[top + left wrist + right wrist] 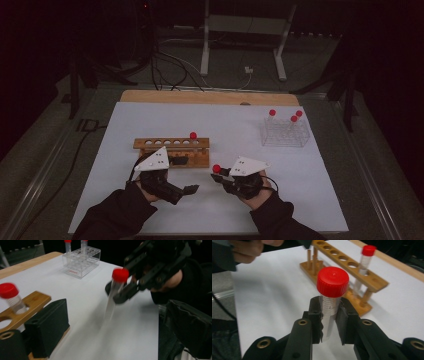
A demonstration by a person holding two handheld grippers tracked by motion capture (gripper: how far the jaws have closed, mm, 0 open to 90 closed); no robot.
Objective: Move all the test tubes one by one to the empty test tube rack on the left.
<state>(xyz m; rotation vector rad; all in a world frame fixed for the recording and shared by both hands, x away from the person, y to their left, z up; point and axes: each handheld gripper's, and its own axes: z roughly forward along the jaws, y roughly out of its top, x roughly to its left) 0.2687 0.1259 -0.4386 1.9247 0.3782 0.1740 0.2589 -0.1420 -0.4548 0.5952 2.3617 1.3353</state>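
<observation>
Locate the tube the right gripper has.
High view: the tube sits low centre-right, clamped in the right gripper, just right of the wooden rack and apart from it, above the white mat.

Bare sheet [210, 125] lies between wooden rack [172, 146] and clear rack [284, 132].

The wooden rack [171, 152] is standing mid-table with one capped tube [193, 136] sitting in its right end hole. The clear rack [284, 132] is standing far right, behind. The right gripper [217, 176] is holding a tube [216, 169] right of the wooden rack.
</observation>
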